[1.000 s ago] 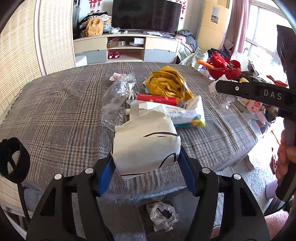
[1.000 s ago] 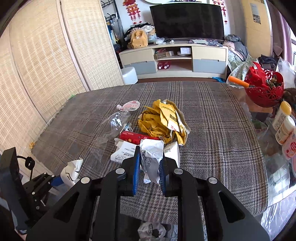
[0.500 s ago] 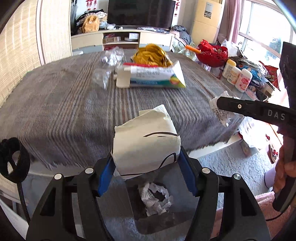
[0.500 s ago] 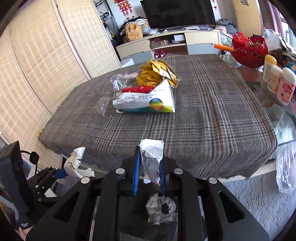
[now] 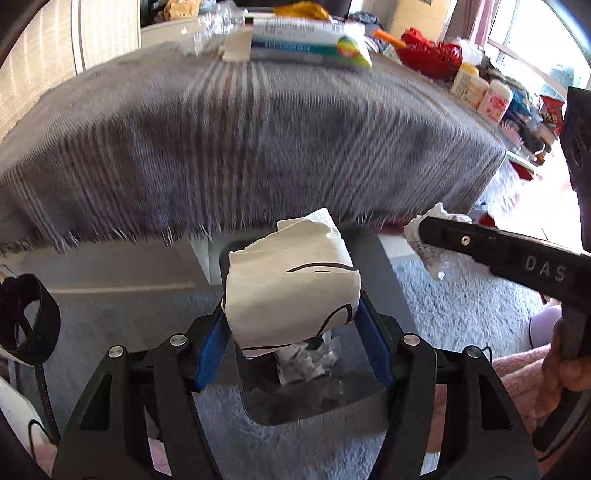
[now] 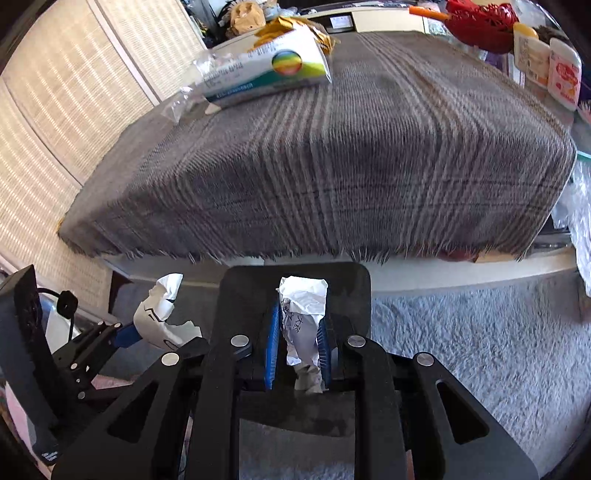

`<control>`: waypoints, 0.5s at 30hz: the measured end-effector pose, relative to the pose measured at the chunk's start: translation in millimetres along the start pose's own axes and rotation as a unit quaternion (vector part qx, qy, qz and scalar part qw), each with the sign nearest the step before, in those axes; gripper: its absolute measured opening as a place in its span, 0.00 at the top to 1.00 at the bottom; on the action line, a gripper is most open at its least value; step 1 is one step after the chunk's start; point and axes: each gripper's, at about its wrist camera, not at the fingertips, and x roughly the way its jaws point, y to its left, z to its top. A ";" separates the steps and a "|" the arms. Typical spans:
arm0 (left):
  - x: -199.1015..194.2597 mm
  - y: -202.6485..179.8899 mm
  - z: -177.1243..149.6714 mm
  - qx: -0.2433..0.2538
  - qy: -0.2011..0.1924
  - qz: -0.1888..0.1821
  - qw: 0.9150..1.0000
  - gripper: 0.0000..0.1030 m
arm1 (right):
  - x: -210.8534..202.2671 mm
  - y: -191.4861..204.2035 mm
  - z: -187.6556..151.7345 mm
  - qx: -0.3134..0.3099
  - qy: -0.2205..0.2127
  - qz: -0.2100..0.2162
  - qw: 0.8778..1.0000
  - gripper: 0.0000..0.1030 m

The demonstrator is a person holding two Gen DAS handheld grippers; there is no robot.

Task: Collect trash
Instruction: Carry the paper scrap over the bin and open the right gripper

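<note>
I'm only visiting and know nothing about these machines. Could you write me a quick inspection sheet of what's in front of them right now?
Surface: grey plaid cloth over the table.
Job's things: black bin on the floor, crumpled paper inside.
Clutter: printed box, red basket, bottles.
Grippers: left gripper shut on white torn paper; right gripper shut on crumpled receipt.
Cables: black cord, left edge.
Surroundings: grey shaggy rug, woven screens.
</note>
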 end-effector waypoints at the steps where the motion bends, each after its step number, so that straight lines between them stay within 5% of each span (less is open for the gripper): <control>1: 4.8 0.2 -2.2 0.001 0.008 0.000 1.000 0.40 | 7.1 -2.9 -3.3 0.009 0.008 0.002 1.000 0.81; 9: 36.0 9.0 -11.4 -0.018 0.072 -0.011 0.997 0.40 | 32.9 -10.3 -14.3 0.036 0.051 0.013 0.998 0.79; 15: 40.5 11.8 -12.6 -0.024 0.081 -0.016 0.996 0.40 | 38.8 -7.4 -16.6 0.031 0.064 0.006 0.997 0.79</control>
